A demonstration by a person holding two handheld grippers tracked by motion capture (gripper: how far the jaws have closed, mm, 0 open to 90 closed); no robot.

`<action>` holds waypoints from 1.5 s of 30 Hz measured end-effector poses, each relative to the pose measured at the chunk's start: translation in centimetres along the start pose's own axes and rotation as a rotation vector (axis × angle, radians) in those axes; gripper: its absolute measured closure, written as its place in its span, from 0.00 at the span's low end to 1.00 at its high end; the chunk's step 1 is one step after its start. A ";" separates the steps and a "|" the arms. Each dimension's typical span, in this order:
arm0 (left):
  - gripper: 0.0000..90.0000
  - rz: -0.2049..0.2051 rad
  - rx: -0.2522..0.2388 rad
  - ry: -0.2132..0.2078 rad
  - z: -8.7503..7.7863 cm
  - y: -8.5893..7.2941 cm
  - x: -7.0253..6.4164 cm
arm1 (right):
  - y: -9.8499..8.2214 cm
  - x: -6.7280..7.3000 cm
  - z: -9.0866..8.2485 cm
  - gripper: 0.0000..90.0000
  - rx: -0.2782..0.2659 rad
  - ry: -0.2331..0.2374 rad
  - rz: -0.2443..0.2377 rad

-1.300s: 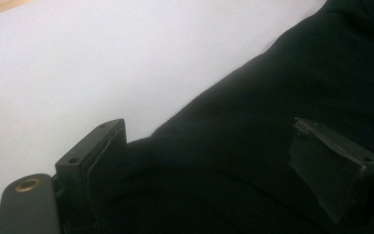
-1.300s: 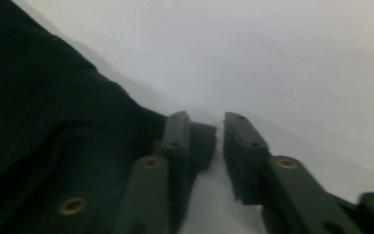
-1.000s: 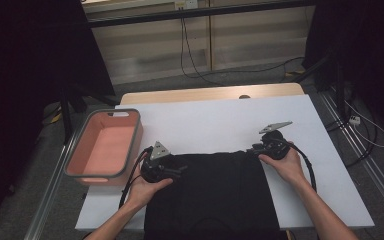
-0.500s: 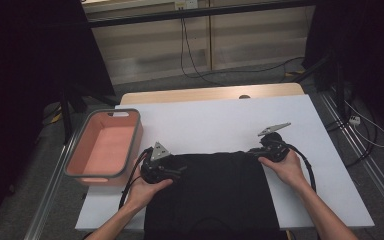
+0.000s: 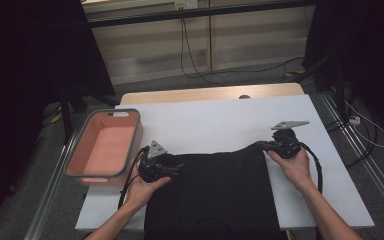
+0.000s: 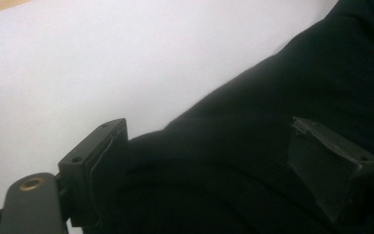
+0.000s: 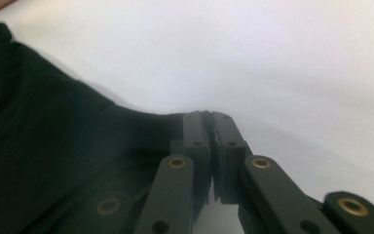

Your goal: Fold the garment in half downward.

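Pinching black garment point(image 7: 53, 146) edge, right fingers point(image 7: 195, 141) closed.

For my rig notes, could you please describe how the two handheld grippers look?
Both the left gripper and the right gripper are black, each topped by a grey three-cornered plate and trailing a black cable. Their jaws are blocky black pads on arms with brass-coloured rivets. The forearms show no sleeves.

The right claw point(image 5: 263, 145) has just been closing and now pinches the black garment's point(image 5: 215, 190) corner, lifted slightly.
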State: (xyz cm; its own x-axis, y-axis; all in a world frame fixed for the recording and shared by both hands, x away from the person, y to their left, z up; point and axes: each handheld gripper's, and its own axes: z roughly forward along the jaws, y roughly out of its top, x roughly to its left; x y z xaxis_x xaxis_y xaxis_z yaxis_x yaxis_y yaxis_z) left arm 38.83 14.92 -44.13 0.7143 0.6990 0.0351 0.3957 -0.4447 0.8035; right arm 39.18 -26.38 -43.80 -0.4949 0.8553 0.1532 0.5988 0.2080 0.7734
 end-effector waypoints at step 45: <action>0.67 -0.199 0.091 0.042 6.4 2.3 5.6 | 0.3 -5.3 -2.9 0.96 -0.114 -0.162 0.095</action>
State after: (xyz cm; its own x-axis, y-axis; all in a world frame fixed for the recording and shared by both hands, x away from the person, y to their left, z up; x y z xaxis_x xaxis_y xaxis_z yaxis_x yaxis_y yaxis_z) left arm 47.45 14.25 -45.93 0.5929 0.8000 -0.0920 0.5779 -0.3430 0.7405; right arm 40.16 -32.18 -42.58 -0.3270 0.9353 0.1351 0.5584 0.0759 0.8261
